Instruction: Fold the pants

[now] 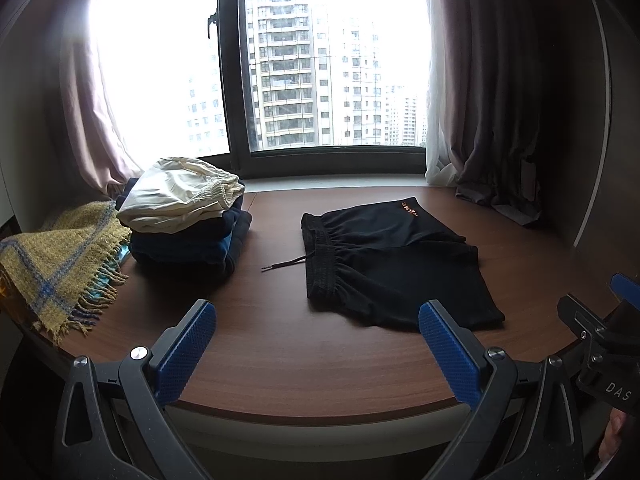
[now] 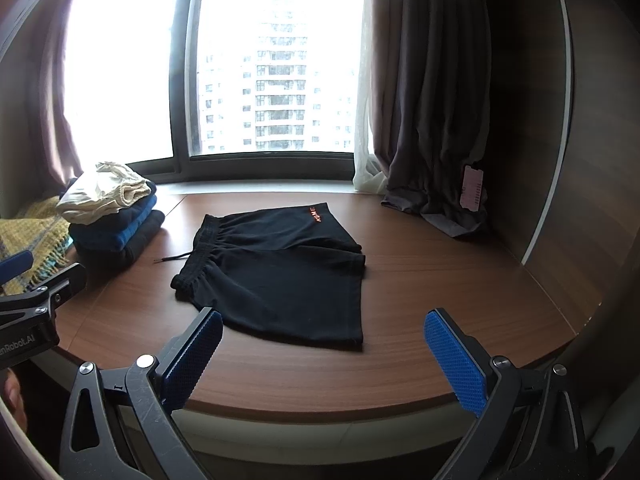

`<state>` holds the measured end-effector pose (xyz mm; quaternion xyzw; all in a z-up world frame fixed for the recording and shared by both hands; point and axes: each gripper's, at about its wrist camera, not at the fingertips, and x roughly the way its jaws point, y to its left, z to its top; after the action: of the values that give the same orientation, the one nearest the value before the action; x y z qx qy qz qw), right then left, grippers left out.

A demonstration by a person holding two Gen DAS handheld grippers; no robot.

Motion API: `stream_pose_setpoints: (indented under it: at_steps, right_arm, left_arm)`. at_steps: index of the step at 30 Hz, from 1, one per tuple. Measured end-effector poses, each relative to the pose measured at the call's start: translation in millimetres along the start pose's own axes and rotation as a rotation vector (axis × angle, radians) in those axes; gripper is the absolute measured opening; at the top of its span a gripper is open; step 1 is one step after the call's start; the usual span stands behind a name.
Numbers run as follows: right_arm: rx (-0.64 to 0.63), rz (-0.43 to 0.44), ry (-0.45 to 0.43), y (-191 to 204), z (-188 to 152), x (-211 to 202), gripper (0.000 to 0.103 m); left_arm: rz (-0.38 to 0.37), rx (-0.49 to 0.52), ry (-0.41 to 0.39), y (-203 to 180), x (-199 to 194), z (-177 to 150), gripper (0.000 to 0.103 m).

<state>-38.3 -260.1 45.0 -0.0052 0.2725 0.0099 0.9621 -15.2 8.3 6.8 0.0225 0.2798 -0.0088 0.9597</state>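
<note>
Shorts [image 2: 280, 272] with unreadable orange lettering lie flat on the table [image 2: 440, 280]; both grippers' fingers [image 1: 188, 348] [image 2: 454, 364] are spread, empty.

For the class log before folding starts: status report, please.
Left gripper open, right gripper open, both empty. Black shorts flat on table, untouched. Folded stack apart, left.

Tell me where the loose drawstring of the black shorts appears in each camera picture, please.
Left wrist view: the drawstring lies near the centre, on the table between the folded pile and the black shorts.
Right wrist view: the drawstring lies left of centre, pointing toward the pile.
Shared landmark: the orange lettering on the shorts.
</note>
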Motion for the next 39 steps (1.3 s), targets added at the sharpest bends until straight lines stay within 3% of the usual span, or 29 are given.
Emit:
stream_pose_setpoints:
  at_steps: [39]
  right_arm:
    - [-0.008, 0.0, -0.018, -2.4, 0.1, -5.9, 0.102]
  left_arm:
    - [0.003, 0.003, 0.005, -4.6, 1.9, 7.3, 0.103]
